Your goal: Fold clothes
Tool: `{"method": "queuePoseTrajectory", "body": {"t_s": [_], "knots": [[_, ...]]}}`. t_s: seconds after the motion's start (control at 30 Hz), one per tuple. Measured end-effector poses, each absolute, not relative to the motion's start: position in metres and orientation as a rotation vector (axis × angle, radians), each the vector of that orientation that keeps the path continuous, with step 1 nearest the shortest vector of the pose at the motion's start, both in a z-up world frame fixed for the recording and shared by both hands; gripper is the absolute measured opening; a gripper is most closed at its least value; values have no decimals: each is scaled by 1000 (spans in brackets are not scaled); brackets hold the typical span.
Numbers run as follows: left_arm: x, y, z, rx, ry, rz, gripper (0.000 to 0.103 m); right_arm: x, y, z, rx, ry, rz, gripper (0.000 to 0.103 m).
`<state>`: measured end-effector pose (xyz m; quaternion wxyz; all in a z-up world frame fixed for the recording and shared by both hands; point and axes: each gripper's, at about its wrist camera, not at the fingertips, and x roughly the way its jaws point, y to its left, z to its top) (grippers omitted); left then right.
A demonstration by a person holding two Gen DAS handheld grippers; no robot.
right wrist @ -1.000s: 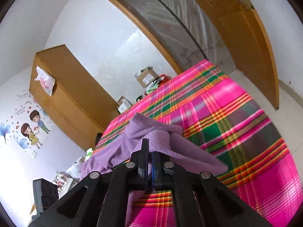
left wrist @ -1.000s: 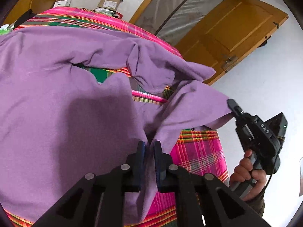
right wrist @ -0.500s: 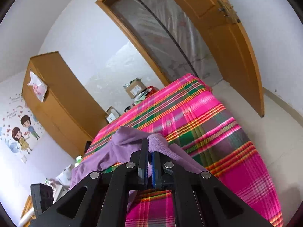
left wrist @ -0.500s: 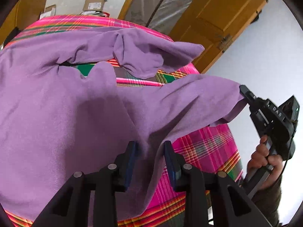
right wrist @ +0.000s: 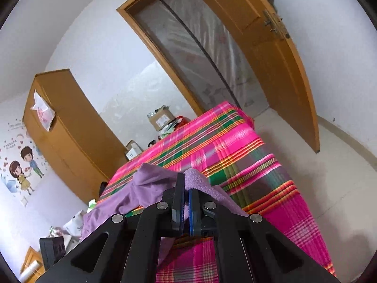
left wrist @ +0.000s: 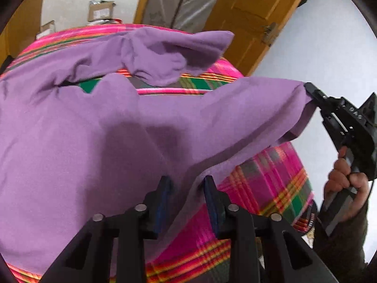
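Fold barely started: purple garment [left wrist: 89,141] spread rumpled on plaid bed [left wrist: 271,179], no crease made. Right tool [right wrist: 186,202] clenched on one edge, pulling it taut off bedside. Left tool [left wrist: 186,188] jaws just been closing, gap remains, cloth between, not pinched
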<state>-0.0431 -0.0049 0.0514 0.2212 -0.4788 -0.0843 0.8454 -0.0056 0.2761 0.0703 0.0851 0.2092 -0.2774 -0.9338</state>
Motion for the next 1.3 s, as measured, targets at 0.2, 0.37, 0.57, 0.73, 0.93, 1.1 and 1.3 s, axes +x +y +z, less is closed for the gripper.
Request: {"method": "queuePoseTrajectory", "body": {"t_s": [0.2,0.37,0.57,0.73,0.93,1.1,1.3], "knots": [[-41,-1,47,-1323,-257,2272,3,8,284,67,640,-798,-2825,3],[-38,-1,49,-1299,-312,2232,3,17,294,65,651,-786,-2865,3],[-34,1,47,-1308,-324,2214,3,35,290,67,627,-686,-2940,3],[-31,2,43,-1316,-328,2199,3,47,287,68,633,-591,-2975,3],[-24,-5,49,-1292,-376,2189,3,56,288,68,646,-538,-3003,3],[-23,-1,45,-1310,-355,2183,3,55,291,63,696,-550,-3005,3],[-22,-1,38,-1336,-363,2165,3,56,292,49,779,-528,-3026,3]]}}
